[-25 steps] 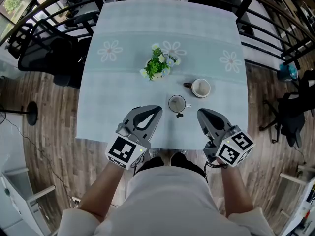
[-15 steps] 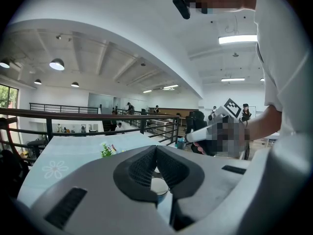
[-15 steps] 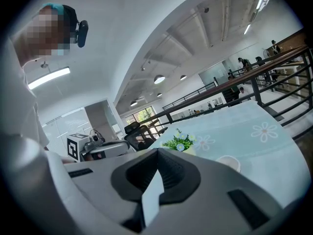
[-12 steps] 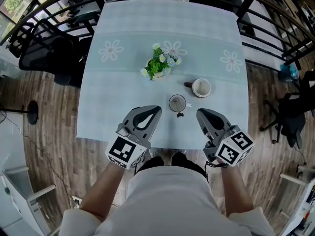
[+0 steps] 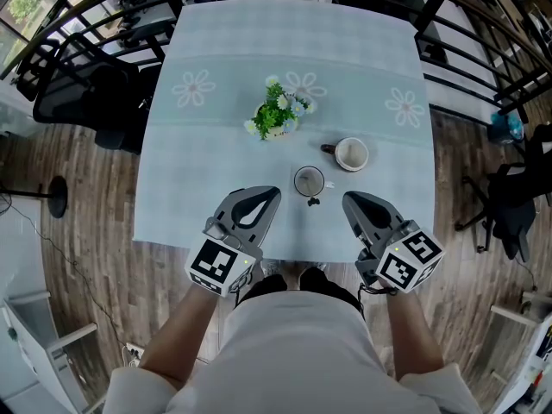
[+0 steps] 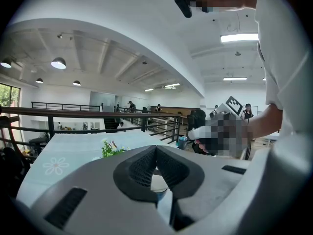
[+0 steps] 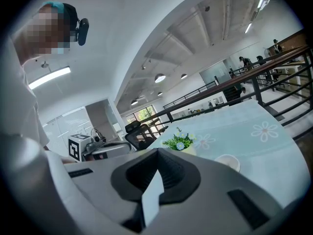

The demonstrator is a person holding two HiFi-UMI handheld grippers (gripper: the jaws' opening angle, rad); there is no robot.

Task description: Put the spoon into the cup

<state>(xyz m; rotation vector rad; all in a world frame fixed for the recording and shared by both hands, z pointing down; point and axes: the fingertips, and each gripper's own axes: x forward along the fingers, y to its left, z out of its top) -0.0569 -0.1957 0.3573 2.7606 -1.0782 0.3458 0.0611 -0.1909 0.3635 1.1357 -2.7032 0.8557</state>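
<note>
Cup: cup (image 5: 310,181) sits mid-counter, just left of the white mug (image 5: 352,153).
Spoon: can't really pick it out. The small dark bit (image 5: 315,202) at the cup's near side might be it.
Grippers: left gripper (image 5: 271,195) and right gripper (image 5: 349,200) are both closed on nothing, at the near edge.
Progress: could be spoon already in, or spoon lying outside the cup.

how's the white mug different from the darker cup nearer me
The white mug is pale inside, the darker cup grey. The white mug stands farther back and to the right of the darker cup. Both stand upright on the table.
</note>
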